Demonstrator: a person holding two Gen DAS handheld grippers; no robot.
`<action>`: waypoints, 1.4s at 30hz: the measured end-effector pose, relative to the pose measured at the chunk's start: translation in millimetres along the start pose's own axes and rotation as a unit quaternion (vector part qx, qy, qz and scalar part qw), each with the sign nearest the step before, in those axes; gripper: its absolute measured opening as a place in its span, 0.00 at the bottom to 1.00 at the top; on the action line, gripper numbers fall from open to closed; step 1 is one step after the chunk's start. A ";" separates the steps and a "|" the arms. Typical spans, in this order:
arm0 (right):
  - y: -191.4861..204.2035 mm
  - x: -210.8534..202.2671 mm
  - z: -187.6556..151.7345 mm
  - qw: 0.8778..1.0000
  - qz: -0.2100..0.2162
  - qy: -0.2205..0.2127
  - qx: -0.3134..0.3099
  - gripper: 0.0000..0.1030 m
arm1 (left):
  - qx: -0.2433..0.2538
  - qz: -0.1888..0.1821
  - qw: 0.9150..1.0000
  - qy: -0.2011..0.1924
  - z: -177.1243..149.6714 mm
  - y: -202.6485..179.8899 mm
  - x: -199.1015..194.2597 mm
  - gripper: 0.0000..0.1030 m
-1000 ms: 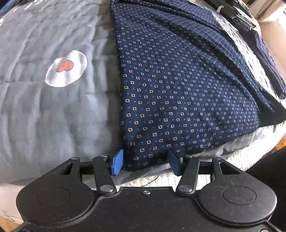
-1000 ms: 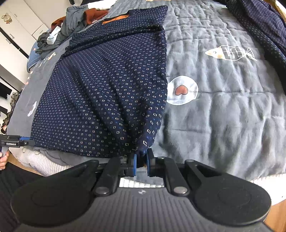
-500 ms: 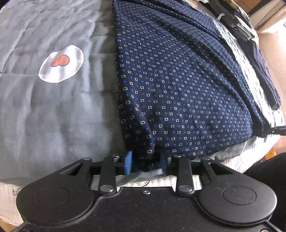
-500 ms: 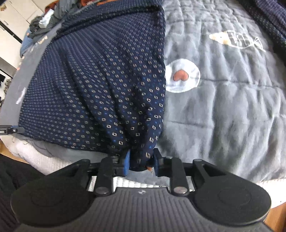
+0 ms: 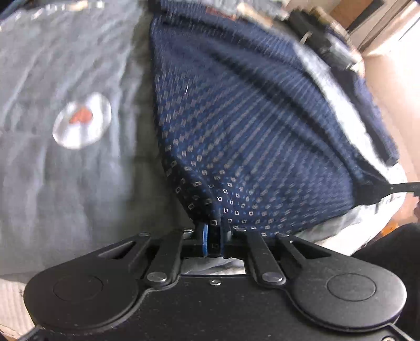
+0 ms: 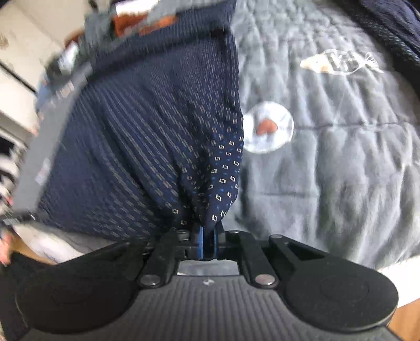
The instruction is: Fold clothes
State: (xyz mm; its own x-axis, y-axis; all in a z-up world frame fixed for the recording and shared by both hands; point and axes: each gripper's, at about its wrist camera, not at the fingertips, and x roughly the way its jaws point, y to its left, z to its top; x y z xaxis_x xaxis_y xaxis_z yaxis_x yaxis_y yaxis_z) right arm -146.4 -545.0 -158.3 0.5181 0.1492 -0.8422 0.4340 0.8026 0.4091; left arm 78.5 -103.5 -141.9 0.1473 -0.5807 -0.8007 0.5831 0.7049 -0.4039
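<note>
A navy garment [image 5: 249,131] printed with small white squares and blue dots lies on a grey quilt [image 5: 65,196]. My left gripper [image 5: 214,236] has its jaws closing tight on the garment's near left corner, and the cloth bunches up from the blue pads. My right gripper [image 6: 207,236] has its jaws closing tight on the near right corner of the same garment [image 6: 157,131]. The near hem is raised and stretched between the two grippers. The right gripper's tip [image 5: 399,187] shows at the far right of the left wrist view. Both views are blurred.
The quilt [image 6: 341,183] carries a round heart patch [image 6: 267,127] and a fish print [image 6: 341,61]. Another navy garment [image 6: 388,21] lies at the far right, and a heap of clothes [image 6: 126,23] at the back. The bed's white edge [image 5: 354,236] runs just below the grippers.
The left jaws, open around the corner a second ago, have shut on it. The right jaws widened briefly, then pinched again. Both corners have lifted and the cloth is pulled taut.
</note>
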 end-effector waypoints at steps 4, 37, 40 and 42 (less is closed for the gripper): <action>-1.6 -40.4 -4.8 0.997 0.044 -0.051 0.031 0.06 | 0.022 -0.012 0.998 -0.056 11.6 -9.0 -54.0 0.06; 23.9 -57.2 73.9 0.987 0.114 -0.102 0.054 0.06 | 0.039 0.035 0.994 -0.099 82.6 -11.6 -90.6 0.05; 22.0 -32.3 120.4 0.987 0.101 -0.109 0.058 0.06 | 0.048 0.054 0.993 -0.096 126.3 -8.2 -68.8 0.05; 18.3 -16.0 152.4 0.987 0.094 -0.115 0.065 0.06 | 0.053 0.064 0.992 -0.094 155.0 -3.2 -54.9 0.05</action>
State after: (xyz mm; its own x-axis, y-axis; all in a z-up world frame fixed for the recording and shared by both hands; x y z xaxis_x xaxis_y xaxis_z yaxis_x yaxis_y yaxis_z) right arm -34.4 -620.7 -83.8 0.7449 0.1412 -0.6520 0.3984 0.6898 0.6045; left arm 192.4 -137.0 -28.1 0.3663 -0.5624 -0.7413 0.6289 0.7368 -0.2482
